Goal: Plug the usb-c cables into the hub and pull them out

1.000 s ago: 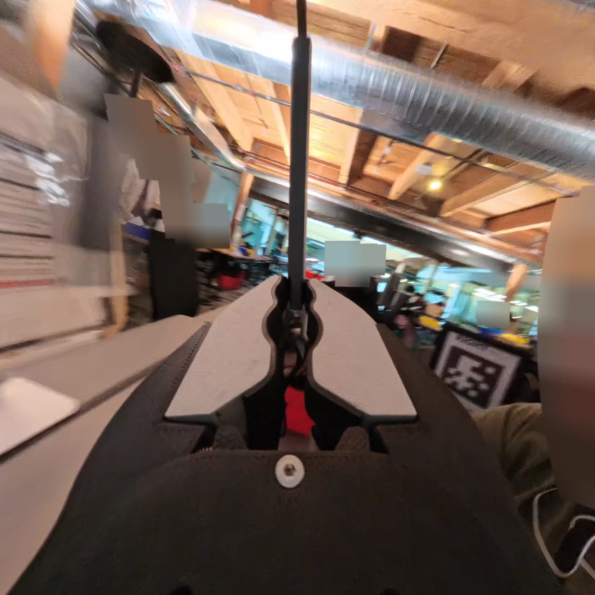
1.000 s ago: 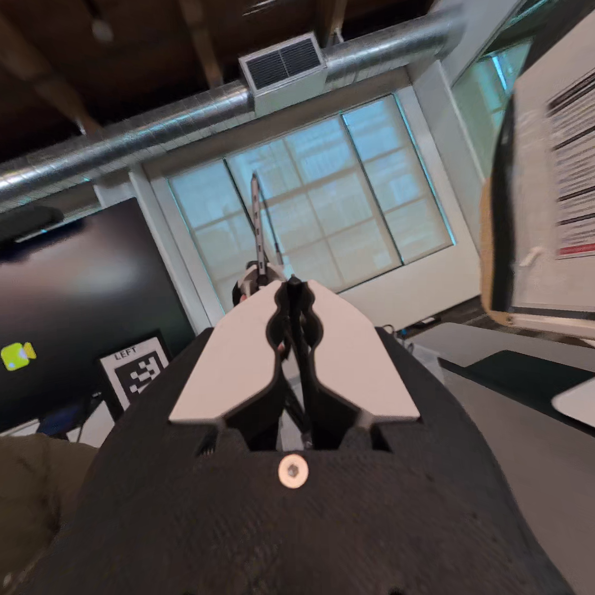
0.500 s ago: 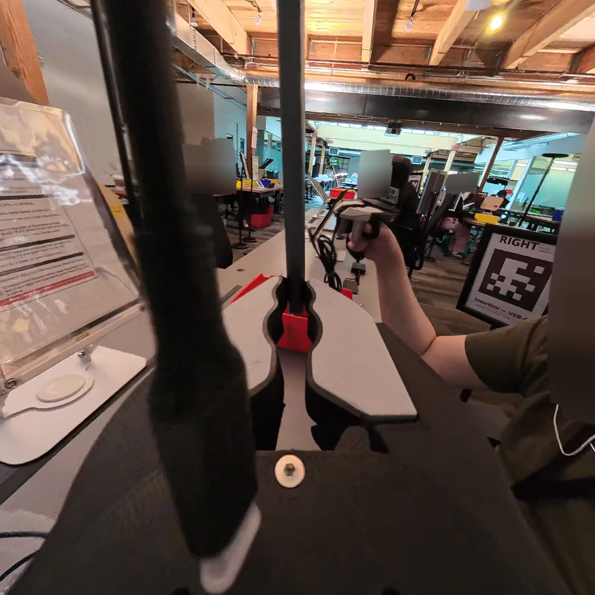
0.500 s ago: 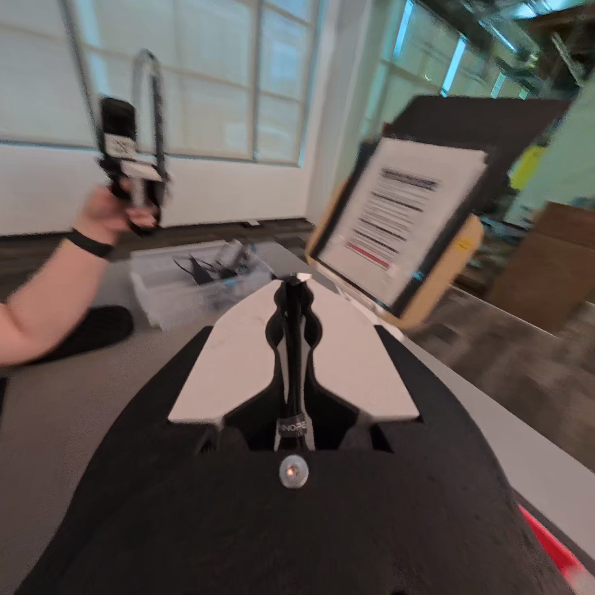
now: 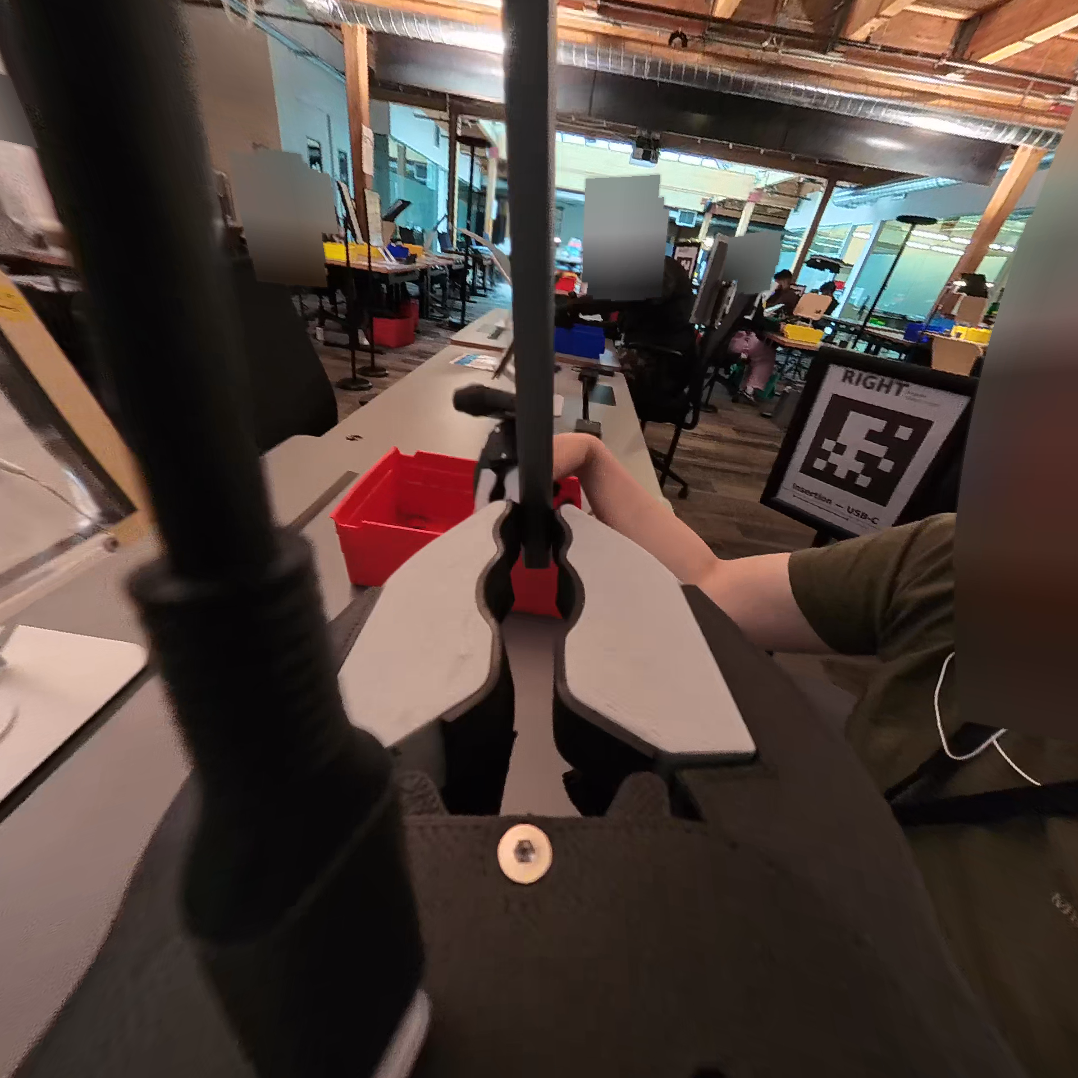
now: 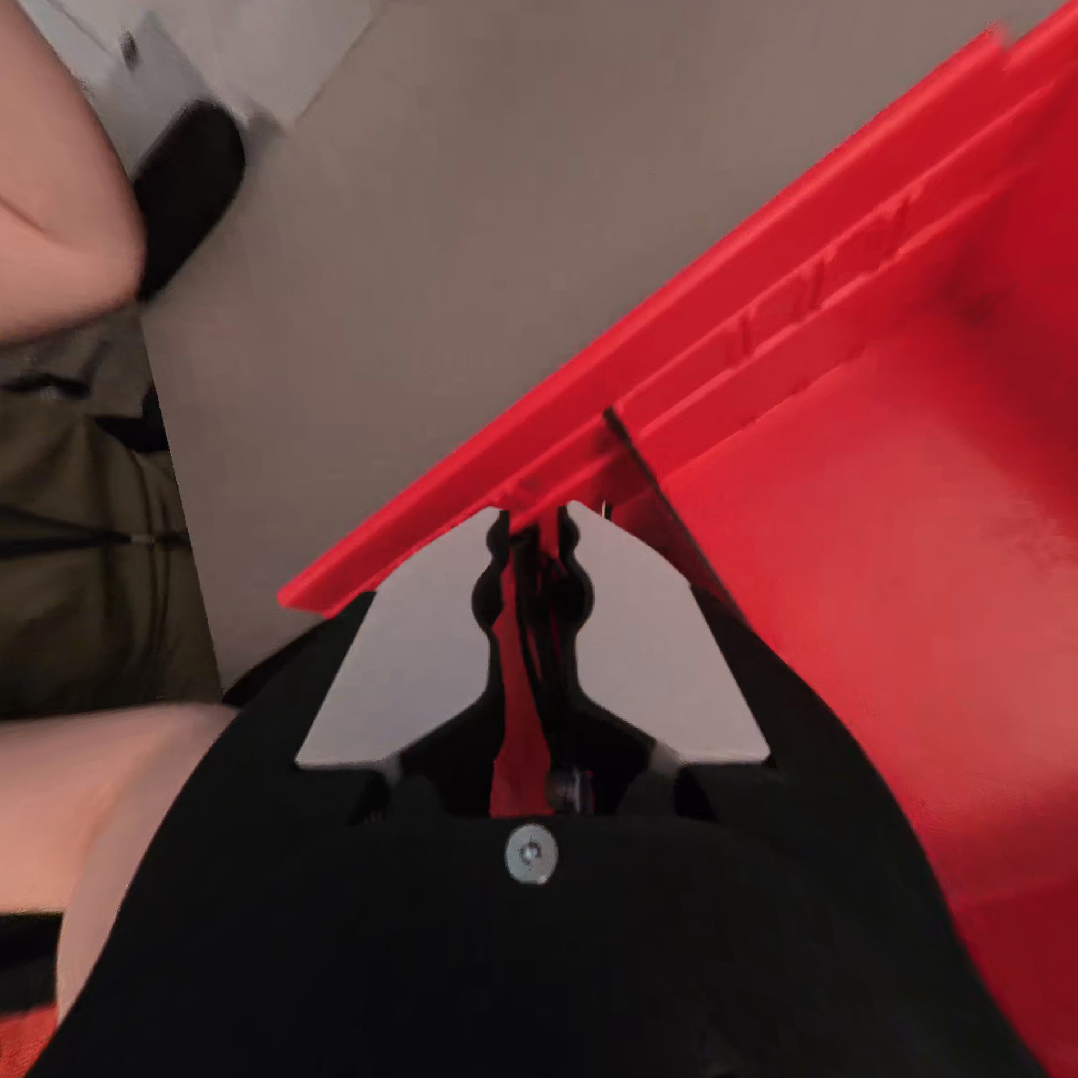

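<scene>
The right gripper [image 6: 534, 519] has swung down from mid-air to the red bin [image 6: 875, 525] at frame right, fingers closed on a black cable [image 6: 539, 612]. The left gripper [image 5: 534, 525] still clamps its dark cable [image 5: 528, 233] upright. Both seem unplugged; stowing looks next.

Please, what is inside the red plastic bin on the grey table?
The red plastic bin shows a divider wall and something small and dark on its floor, too blurred to identify. The right gripper, holding thin black cables, covers part of it.

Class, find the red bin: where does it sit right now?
In the left wrist view the red bin sits on the grey table, just beyond the left gripper; the right gripper hangs at its rim.
</scene>
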{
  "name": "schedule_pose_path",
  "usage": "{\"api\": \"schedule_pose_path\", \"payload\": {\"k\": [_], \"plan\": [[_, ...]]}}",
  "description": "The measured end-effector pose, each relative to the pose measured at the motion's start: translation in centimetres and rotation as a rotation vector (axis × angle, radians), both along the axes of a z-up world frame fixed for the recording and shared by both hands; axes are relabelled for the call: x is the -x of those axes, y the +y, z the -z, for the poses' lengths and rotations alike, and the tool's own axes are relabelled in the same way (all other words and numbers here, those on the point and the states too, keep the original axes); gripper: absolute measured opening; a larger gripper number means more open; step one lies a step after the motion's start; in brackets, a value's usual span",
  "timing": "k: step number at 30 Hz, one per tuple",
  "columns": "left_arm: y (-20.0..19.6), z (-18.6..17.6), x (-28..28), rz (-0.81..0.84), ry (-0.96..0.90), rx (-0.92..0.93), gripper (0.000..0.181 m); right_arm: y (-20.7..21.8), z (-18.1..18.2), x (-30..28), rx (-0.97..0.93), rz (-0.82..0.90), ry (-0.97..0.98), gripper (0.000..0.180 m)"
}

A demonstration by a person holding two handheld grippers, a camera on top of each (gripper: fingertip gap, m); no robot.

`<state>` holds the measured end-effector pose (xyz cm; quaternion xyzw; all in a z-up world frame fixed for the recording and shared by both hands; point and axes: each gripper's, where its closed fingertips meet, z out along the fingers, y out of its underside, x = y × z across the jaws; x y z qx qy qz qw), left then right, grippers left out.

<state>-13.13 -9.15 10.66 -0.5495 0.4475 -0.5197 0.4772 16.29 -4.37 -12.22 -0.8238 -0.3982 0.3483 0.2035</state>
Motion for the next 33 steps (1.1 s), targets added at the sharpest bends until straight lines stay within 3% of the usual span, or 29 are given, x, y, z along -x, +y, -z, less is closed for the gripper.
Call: {"api": "schedule_pose_path", "payload": {"k": [4, 7, 11, 14, 16, 17, 18, 19, 20, 21, 23, 26, 30, 33], "plan": [[-0.4, 1.9, -3.3, 0.070, 0.061, 0.028, 0.009, 2.1, -4.2, 1.5, -0.204, 0.060, 0.123, 0.046], [-0.7, 3.6, -6.1, 0.114, 0.103, 0.043, 0.009, 3.5, -9.7, 4.3, -0.466, 0.092, 0.188, 0.059], [-0.3, 6.0, -8.7, 0.115, 0.162, 0.065, 0.009, 0.3, -18.4, 13.4, -0.657, -0.060, 0.496, 0.061], [0.0, 7.1, -9.5, 0.121, 0.184, 0.094, 0.009, -2.4, -21.3, 19.2, -0.619, -0.137, 0.701, 0.073], [0.3, 7.8, -9.7, 0.113, 0.201, 0.101, 0.009, -1.9, -20.4, 21.2, -0.566, -0.106, 0.674, 0.057], [0.3, 8.0, -9.9, 0.117, 0.208, 0.102, 0.010, -1.9, -19.9, 21.7, -0.547, -0.124, 0.661, 0.026], [0.2, 8.3, -10.0, 0.124, 0.213, 0.103, 0.010, -2.2, -19.6, 21.9, -0.520, -0.165, 0.675, 0.012], [0.4, 8.4, -10.1, 0.117, 0.207, 0.107, 0.011, -2.4, -19.6, 21.8, -0.495, -0.190, 0.688, 0.011], [0.8, 8.4, -10.2, 0.095, 0.199, 0.116, 0.023, -1.6, -19.8, 21.0, -0.498, -0.147, 0.671, 0.011], [1.0, 8.4, -10.1, 0.083, 0.195, 0.127, 0.036, -0.4, -20.3, 19.6, -0.552, -0.066, 0.646, 0.011], [1.6, 8.2, -9.7, 0.061, 0.196, 0.139, 0.046, 1.1, -21.1, 15.1, -0.694, 0.024, 0.560, 0.010], [2.7, 8.0, -8.5, -0.001, 0.205, 0.133, 0.047, 3.7, -18.8, 5.5, -0.896, 0.201, 0.182, 0.010], [2.9, 8.0, -7.5, 0.004, 0.227, 0.147, 0.044, 5.1, -12.8, -5.3, -0.798, 0.387, -0.173, 0.011], [3.0, 7.9, -7.1, -0.010, 0.235, 0.136, 0.043, 6.2, -7.6, -9.2, -0.627, 0.446, -0.374, 0.011]]}}
